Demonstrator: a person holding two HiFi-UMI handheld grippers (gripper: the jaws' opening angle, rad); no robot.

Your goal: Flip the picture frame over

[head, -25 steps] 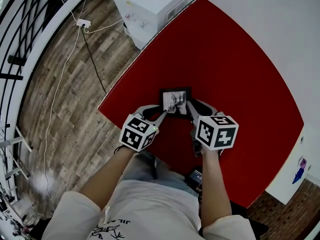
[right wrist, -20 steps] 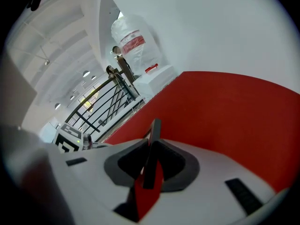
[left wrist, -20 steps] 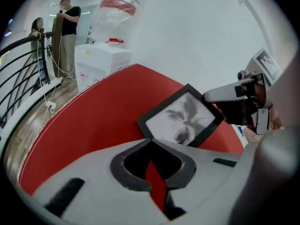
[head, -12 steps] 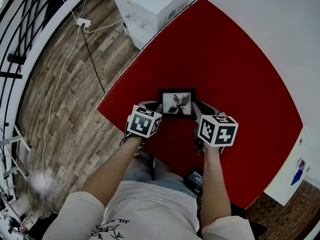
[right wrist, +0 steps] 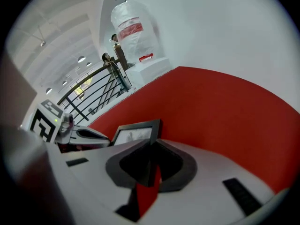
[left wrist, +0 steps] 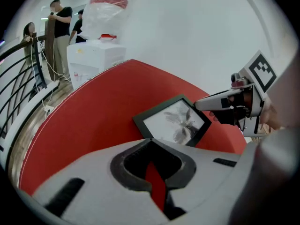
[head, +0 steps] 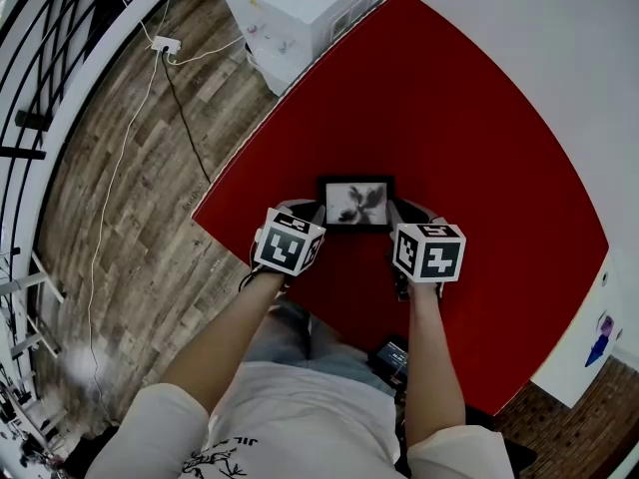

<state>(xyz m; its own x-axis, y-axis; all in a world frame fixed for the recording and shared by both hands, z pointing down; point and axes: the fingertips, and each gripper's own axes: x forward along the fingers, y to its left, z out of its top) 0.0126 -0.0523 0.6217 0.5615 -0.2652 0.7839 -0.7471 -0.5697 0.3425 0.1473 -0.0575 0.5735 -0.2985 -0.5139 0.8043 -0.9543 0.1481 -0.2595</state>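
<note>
From my station I see the picture frame point(head: 355, 205) on the red table point(head: 469, 118), close to the table edge nearest the person, with its printed side facing up: a grey, flower-like picture inside a black border. It sits between my two tools, long sides running across the head view. I cannot tell whether it lies fully flat or one edge is raised a little off the red surface. The left gripper point(left wrist: 151, 140) has its fingers pressed together, and their joined tips sit right at the frame's near corner. From its own view I cannot tell whether they nip that corner or only touch it. The right gripper point(right wrist: 153, 142) is at the opposite short side, and its view shows the frame's dark edge running down between the two fingers, so I read them as pinching that edge. Both marker cubes point down toward the table, just in front of the person's forearms. In the left gripper view, one white finger point(left wrist: 216, 100) of the other tool reaches the frame's far corner. The rest of the red top is well apart from the frame. Beyond the far corner of the table stands a white water dispenser point(head: 300, 8) carrying a clear bottle. A cable point(head: 185, 118) trails across the wooden floor point(head: 130, 208) beside a dark railing point(head: 40, 58). People point(left wrist: 58, 34) stand by that railing in the distance.
</note>
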